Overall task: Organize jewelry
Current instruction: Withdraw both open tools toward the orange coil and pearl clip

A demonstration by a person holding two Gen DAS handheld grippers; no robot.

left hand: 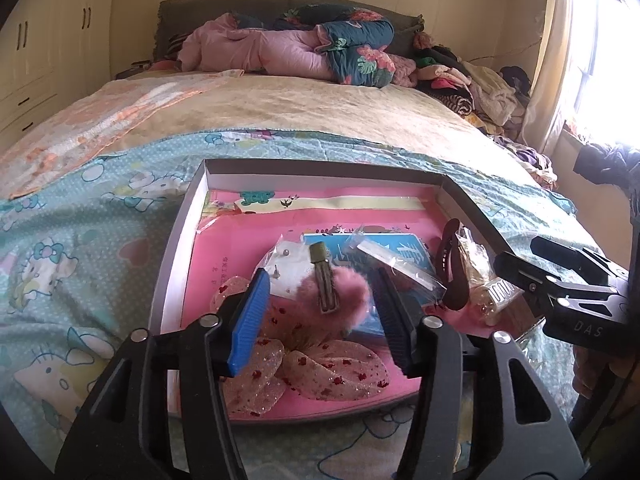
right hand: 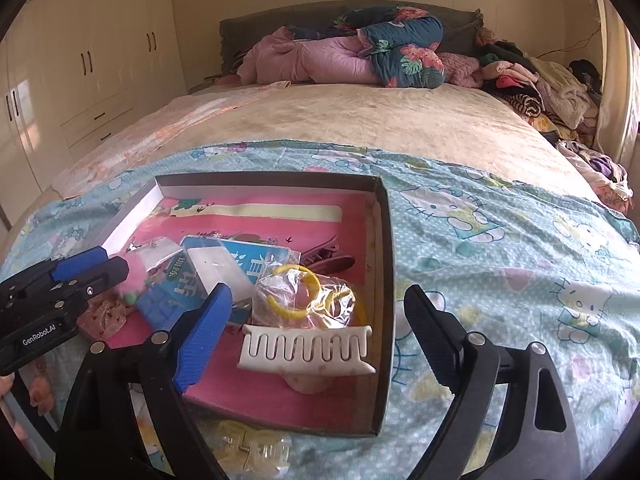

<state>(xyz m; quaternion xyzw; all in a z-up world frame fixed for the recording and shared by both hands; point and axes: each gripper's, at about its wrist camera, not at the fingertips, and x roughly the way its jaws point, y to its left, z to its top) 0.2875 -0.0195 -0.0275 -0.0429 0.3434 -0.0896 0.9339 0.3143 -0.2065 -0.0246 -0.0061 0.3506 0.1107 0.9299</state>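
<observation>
**Both tools open over the box on the bed**

Your left tool stands about half open over the near end of the box; the pink pompom clip lies between its fingers, but the pads do not press on it, so it holds nothing; under the clip lies a pink mesh bow. Your right tool is spread wide and holds nothing; its blue finger is over the pink floor of the box, its black finger is outside the right wall, over the blue sheet. Between them, near the right wall, lies the white claw clip; just behind it is a clear bag with yellow rings; a brown hair clip lies further back. One clear clip lies on the sheet outside the box, before its near wall.
</observation>
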